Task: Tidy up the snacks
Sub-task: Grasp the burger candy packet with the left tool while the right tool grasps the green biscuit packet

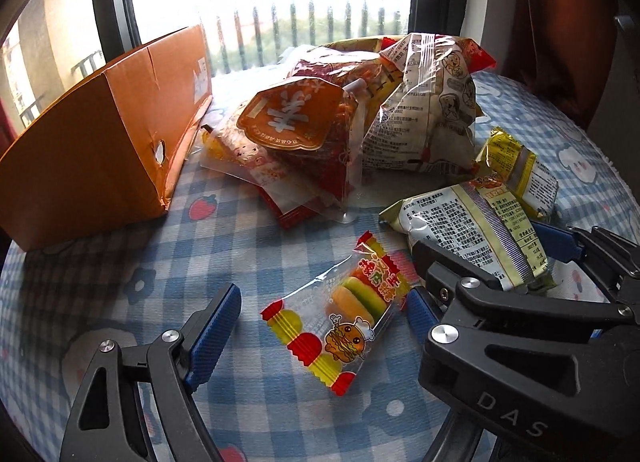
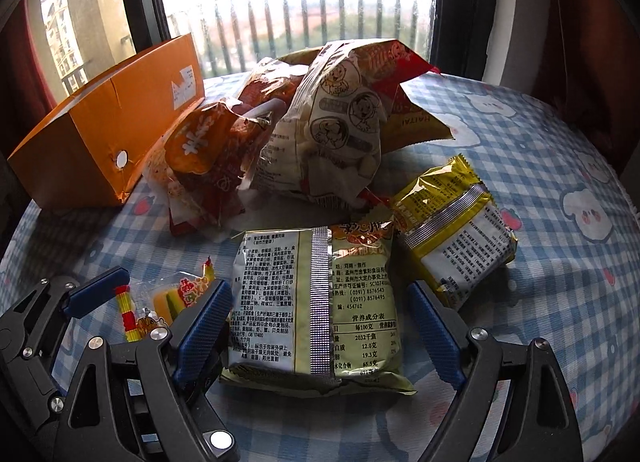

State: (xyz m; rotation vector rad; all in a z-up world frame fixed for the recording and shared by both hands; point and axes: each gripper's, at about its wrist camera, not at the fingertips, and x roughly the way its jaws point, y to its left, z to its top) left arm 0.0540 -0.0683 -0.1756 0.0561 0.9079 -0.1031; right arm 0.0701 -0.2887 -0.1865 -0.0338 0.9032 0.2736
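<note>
"Left wrist view: found what between the fingers?"

"Found the candy packet (image 1: 338, 316) flat on the surface (image 1: 180, 246), right between the spread fingers of the left hand-held gripper (image 1: 322, 302). Released, gripping nothing."

"Long axis?"

"Ran away from the gripper, slanted a little to the right. Left the fingers on either side of the narrow width, so probably needed only a squeeze."

"And seen from the right wrist?"

"Much the same. Right hand-held gripper (image 2: 318, 296) also released, straddling the noodle pack (image 2: 316, 302). Lay lengthwise too, seam pointing away, near end just ahead of the palm. Left finger just beside the pack's edge; could not tell whether touching."

"Nearer hand for each?"

"Left for the candy, right for the noodles. Worked side by side, close together, the candy packet just left of the noodle pack."

"Anything else?"

"Noted a yellow pack (image 2: 452, 222) just beyond and to the right of the noodles, a heap of bags (image 2: 328, 126) further back, and an orange box (image 1: 100, 142) far left, nearer the left hand. Judged the box the likely place for the snacks."
</note>
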